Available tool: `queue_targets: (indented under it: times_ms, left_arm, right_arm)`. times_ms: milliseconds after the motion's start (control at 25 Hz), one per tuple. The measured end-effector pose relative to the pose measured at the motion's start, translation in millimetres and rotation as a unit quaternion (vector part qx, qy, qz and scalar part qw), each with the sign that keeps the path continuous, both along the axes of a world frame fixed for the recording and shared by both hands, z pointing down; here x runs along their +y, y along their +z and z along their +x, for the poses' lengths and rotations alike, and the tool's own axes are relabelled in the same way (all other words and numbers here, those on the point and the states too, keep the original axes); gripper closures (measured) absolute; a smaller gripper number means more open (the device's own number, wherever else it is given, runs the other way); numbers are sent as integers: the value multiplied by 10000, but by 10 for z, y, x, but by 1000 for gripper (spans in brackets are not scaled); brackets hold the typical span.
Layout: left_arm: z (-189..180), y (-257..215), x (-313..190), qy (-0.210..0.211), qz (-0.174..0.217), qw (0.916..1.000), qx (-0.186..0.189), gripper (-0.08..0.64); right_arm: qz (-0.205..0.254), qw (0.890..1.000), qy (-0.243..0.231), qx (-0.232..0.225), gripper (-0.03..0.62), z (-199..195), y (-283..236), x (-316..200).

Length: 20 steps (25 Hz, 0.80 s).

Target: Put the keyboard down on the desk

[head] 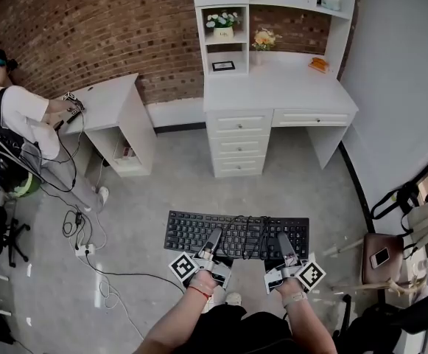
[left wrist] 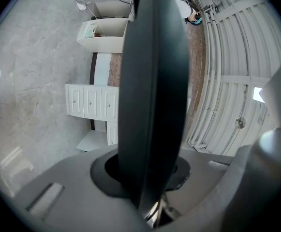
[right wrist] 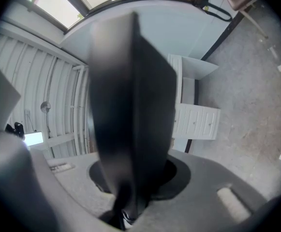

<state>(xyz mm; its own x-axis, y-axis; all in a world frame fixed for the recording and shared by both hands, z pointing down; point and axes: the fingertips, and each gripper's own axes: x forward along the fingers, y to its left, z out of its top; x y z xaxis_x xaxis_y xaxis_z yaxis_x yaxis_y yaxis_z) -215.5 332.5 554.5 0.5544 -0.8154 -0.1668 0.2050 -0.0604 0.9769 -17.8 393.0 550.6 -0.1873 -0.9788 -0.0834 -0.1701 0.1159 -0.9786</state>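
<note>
A black keyboard (head: 236,234) with a coiled cable lying on its keys hangs level above the grey floor, a short way in front of the white desk (head: 272,91). My left gripper (head: 212,243) is shut on the keyboard's near edge left of centre. My right gripper (head: 283,248) is shut on the same edge right of centre. In the left gripper view the keyboard (left wrist: 152,95) shows edge-on as a dark slab between the jaws. It looks the same in the right gripper view (right wrist: 130,120), with the desk's drawers (right wrist: 198,122) behind it.
The desk carries a hutch with flowers (head: 222,21), a small frame (head: 223,66) and an orange object (head: 317,64). A person (head: 18,120) works at a smaller white desk (head: 110,94) on the left. Cables and a power strip (head: 85,250) lie on the floor. A stool with a phone (head: 381,257) stands right.
</note>
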Motion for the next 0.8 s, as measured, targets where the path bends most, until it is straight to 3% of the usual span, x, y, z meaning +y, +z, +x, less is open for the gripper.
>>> queue_targets:
  times_ms: [800]
  left_arm:
    - [113,111,-564,-43,-103,9999,-47,485]
  right_arm:
    - [-74,10000,-53,12,517,133,152,-583]
